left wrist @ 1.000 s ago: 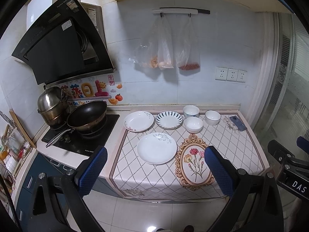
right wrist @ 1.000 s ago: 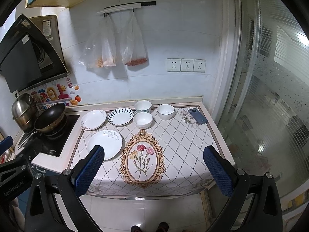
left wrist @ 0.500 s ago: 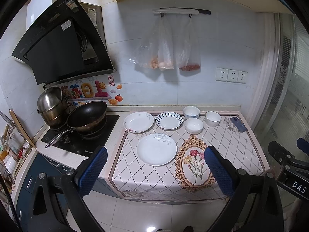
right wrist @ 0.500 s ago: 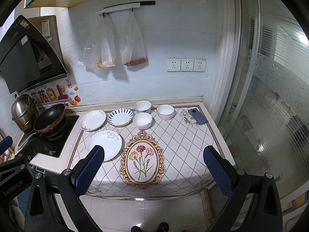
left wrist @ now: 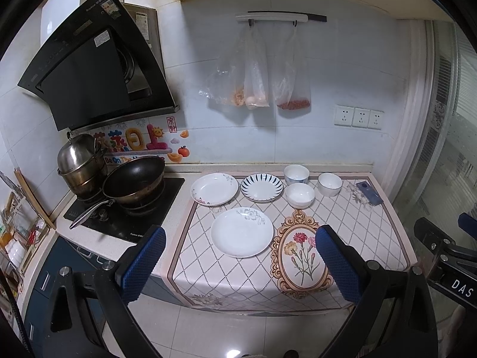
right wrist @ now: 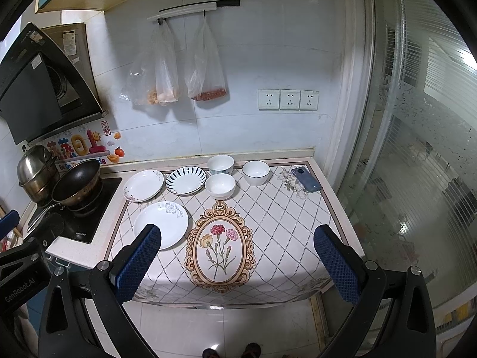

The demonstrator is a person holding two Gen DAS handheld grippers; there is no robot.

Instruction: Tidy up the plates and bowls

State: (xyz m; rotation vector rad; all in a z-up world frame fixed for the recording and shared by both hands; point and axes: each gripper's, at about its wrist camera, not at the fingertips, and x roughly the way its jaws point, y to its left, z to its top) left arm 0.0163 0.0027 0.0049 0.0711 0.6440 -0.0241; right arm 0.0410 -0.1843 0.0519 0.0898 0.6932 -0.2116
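On the cloth-covered counter [left wrist: 372, 238] lie three plates: a large white plate [left wrist: 242, 232] [right wrist: 161, 225] in front, a floral-rimmed plate [left wrist: 214, 189] [right wrist: 144, 185] behind it, and a blue-striped plate [left wrist: 261, 187] [right wrist: 186, 180]. Three white bowls stand to their right: one at the back [left wrist: 296, 174] [right wrist: 220, 164], one in front of it [left wrist: 300, 195] [right wrist: 220, 186], one further right [left wrist: 329, 184] [right wrist: 256, 172]. My left gripper [left wrist: 240, 256] and right gripper [right wrist: 237, 253] are both open and empty, held back from the counter's front edge.
A stove [left wrist: 125, 208] at the left holds a black wok [left wrist: 134, 183] and a steel pot [left wrist: 80, 164]. A phone [left wrist: 369, 192] lies at the counter's back right. Plastic bags [left wrist: 256, 80] hang on the wall. A glass partition [right wrist: 417, 149] bounds the right side.
Both grippers have barely shifted; the views are nearly the same. Nothing on the counter has moved.
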